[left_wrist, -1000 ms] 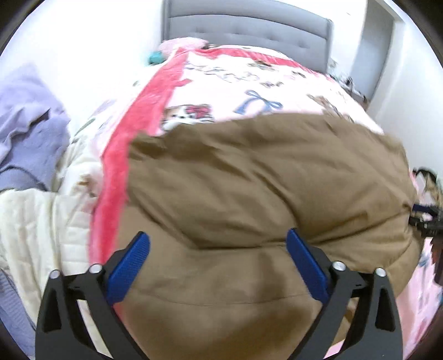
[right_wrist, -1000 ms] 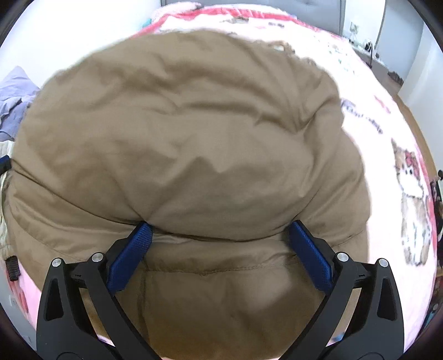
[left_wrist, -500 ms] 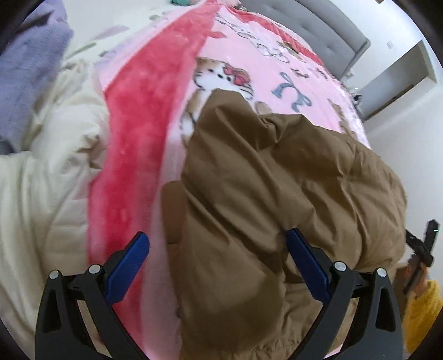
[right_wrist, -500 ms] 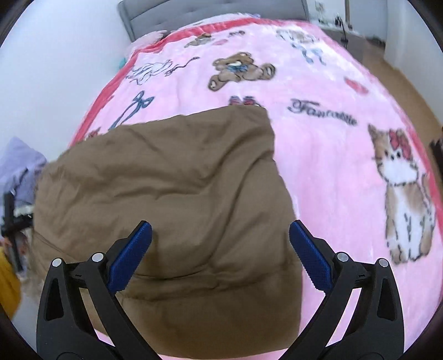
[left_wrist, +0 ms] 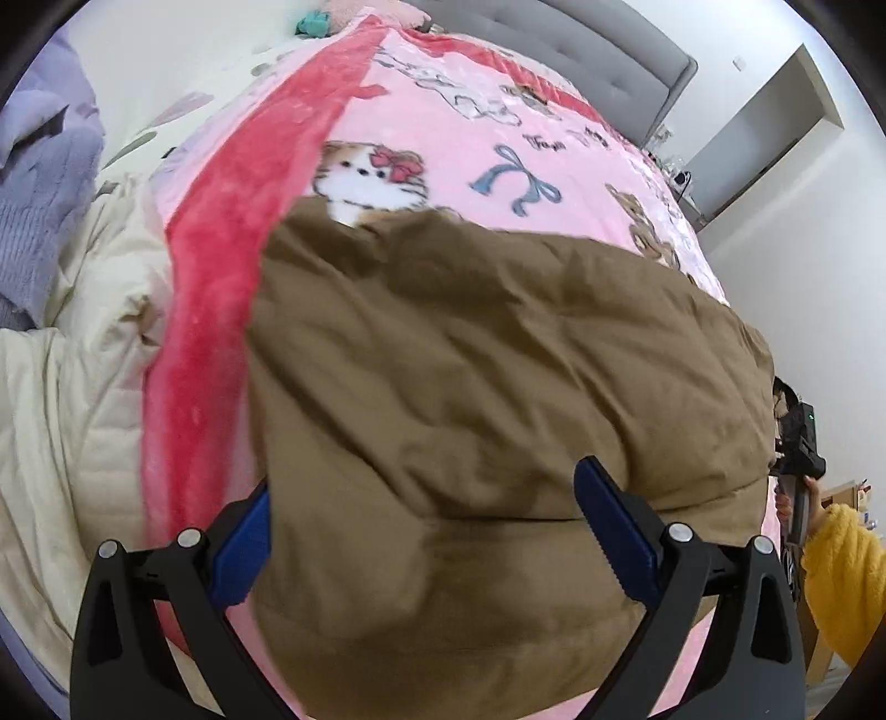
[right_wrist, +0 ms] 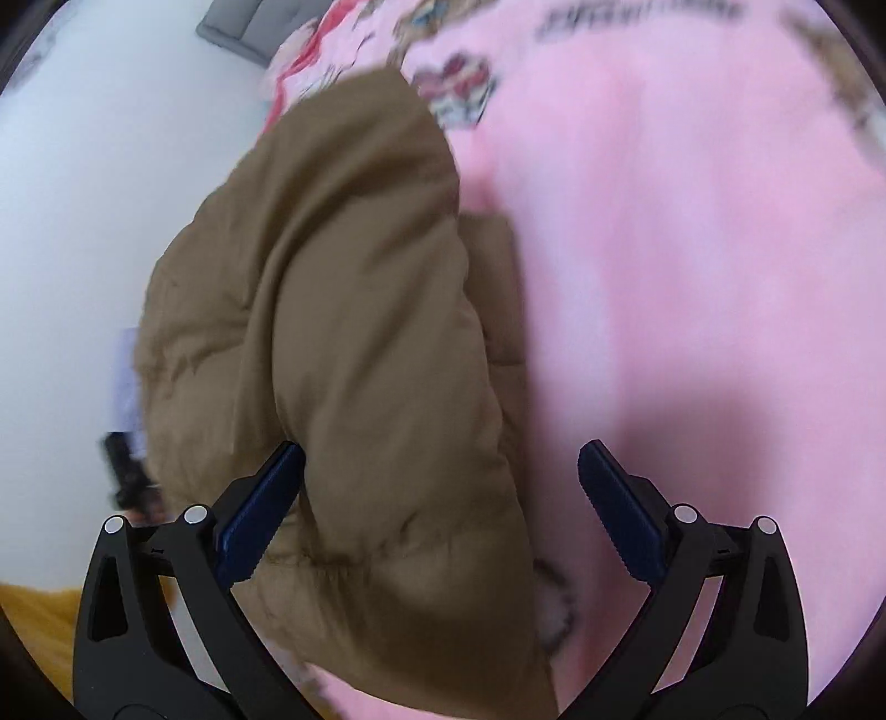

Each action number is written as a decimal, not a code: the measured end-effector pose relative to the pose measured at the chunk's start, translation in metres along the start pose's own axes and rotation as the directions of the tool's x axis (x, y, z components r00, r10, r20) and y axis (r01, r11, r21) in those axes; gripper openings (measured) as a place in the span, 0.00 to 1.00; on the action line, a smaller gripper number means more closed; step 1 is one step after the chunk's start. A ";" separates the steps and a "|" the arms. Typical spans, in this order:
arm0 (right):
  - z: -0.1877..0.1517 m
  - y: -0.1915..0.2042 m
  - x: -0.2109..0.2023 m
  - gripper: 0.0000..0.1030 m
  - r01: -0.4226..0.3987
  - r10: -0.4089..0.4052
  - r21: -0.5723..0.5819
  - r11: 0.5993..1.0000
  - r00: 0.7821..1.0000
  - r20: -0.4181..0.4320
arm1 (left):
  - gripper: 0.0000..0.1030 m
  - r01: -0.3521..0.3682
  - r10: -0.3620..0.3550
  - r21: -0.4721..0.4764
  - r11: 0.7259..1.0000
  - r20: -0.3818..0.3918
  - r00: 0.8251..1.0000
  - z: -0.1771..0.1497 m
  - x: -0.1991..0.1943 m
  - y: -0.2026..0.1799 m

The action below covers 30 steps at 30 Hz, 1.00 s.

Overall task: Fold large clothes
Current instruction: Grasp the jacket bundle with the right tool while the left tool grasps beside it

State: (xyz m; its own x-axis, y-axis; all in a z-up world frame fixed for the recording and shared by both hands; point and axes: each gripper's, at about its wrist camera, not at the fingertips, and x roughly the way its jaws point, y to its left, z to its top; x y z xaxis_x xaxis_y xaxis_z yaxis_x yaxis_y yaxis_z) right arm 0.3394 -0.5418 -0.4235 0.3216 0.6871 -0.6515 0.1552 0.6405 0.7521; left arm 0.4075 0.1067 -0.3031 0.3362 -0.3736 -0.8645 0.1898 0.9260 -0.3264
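— Brown padded cloth, that was the thing: a big quilted brown coat (left_wrist: 498, 387) lying on the bed, on top of a pink blanket (left_wrist: 470, 160) printed with cats, bows and bears.

— Which way did it run?

— In the left wrist view its long axis went across the bed, from the blanket's red border (left_wrist: 221, 288) on the left to the far right edge, where the other tool was partly in view beside a yellow sleeve (left_wrist: 841, 581). The right wrist view was blurred, but there the coat ran away from the camera, its narrower far end toward the grey headboard (right_wrist: 232, 27).

— And the tongs?

— The left tongs (left_wrist: 426, 531) stood wide apart over the near part of the coat, blue pads (left_wrist: 614, 531) on either side of a puffed fold, clamped on nothing. The right tongs (right_wrist: 443, 515) were just as wide apart; their left pad was against the coat's bulging side, while the right pad was over bare pink blanket.

— Anything else around?

— A cream quilt (left_wrist: 72, 387) bunched up left of the red border, and a lilac knitted garment (left_wrist: 39, 183) beyond it. A grey headboard (left_wrist: 609, 72) stood at the far end of the bed.
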 end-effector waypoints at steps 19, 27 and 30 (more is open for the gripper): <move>0.009 0.037 0.071 0.93 -0.084 0.058 -0.118 0.989 0.976 -0.208 | 0.95 -0.145 0.146 0.011 0.989 -0.109 0.983 0.002 0.030 -0.017; -0.006 0.054 0.064 0.57 -0.041 0.030 -0.096 0.995 0.993 -0.116 | 0.95 -0.106 0.108 0.020 0.994 -0.104 0.989 -0.001 0.024 -0.008; -0.014 0.069 0.053 0.38 -0.011 -0.001 -0.127 0.992 0.996 -0.093 | 0.95 -0.084 0.085 0.015 0.996 -0.092 0.992 -0.003 0.016 -0.003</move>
State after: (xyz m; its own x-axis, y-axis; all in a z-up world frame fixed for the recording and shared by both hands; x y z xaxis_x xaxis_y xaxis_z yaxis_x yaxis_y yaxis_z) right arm 0.3541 -0.4561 -0.4074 0.2328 0.7154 -0.6588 0.0324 0.6714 0.7404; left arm 0.4093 0.0982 -0.3169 0.2649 -0.2867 -0.9207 0.1751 0.9532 -0.2465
